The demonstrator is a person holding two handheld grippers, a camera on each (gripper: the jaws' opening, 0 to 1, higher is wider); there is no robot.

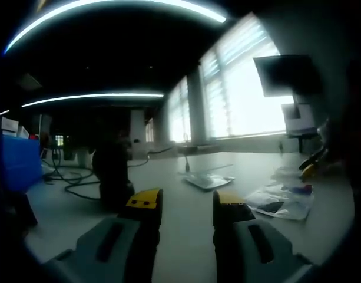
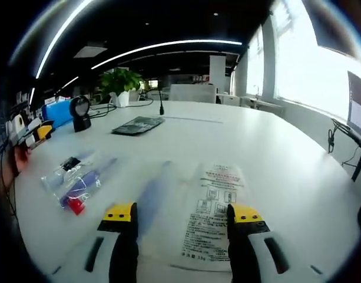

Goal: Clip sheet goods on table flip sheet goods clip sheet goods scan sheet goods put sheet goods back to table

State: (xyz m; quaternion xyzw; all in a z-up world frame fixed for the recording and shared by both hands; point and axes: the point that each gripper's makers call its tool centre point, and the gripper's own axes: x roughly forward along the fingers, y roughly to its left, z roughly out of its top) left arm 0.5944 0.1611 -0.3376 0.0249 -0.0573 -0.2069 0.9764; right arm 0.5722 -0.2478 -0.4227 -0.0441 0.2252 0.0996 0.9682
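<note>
In the right gripper view a clear flat packet with printed text and a blue item inside [image 2: 207,215] lies on the white table [image 2: 274,159], just ahead of and between the yellow-tipped jaws of my right gripper [image 2: 183,215], which stands open above it. A second clear packet holding blue and red items [image 2: 77,180] lies to the left. In the left gripper view my left gripper [image 1: 188,203] is open over bare table, nothing between its jaws. A clear packet [image 1: 283,200] lies to its right, and a flat packet [image 1: 208,178] rests farther ahead.
A black round scanner on a stand [image 1: 112,174] stands left of the left gripper, with cables behind it; it also appears as the scanner [image 2: 80,113] far left. A dark flat pad [image 2: 138,125], a small microphone [image 2: 161,103] and a potted plant [image 2: 120,82] sit beyond. A hand holds another gripper [image 2: 27,138].
</note>
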